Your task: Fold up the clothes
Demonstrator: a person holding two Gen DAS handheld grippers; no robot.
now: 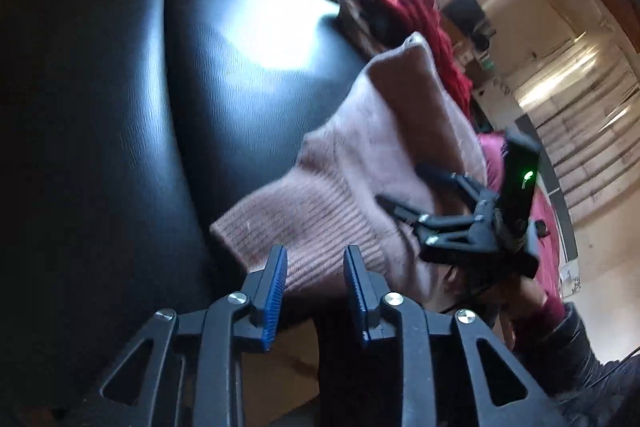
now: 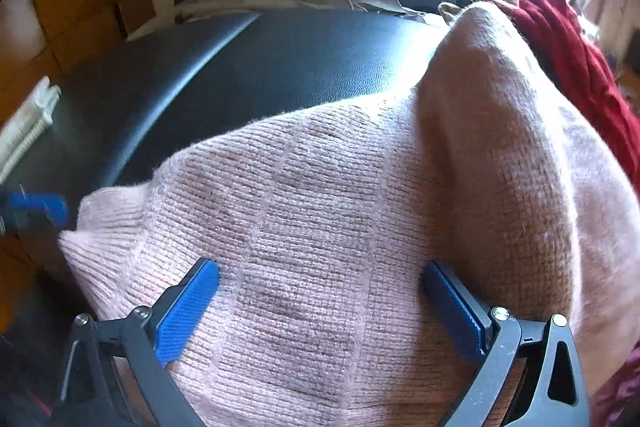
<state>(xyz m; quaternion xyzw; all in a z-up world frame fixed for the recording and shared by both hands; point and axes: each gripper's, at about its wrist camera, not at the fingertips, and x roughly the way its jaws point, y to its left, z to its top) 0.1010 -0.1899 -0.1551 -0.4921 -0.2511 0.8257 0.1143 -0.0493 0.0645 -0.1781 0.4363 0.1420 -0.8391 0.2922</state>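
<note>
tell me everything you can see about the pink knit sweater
The pale pink knitted sweater looks soft and fuzzy, with fine horizontal rows, faint raised vertical lines and a ribbed band at one edge. It lies bunched, partly folded over itself, on the black leather cushion, against a dark red knit garment. The right hand-held gripper is open astride it; the left hand-held gripper is open at the ribbed edge. Actual contact is unclear.
</note>
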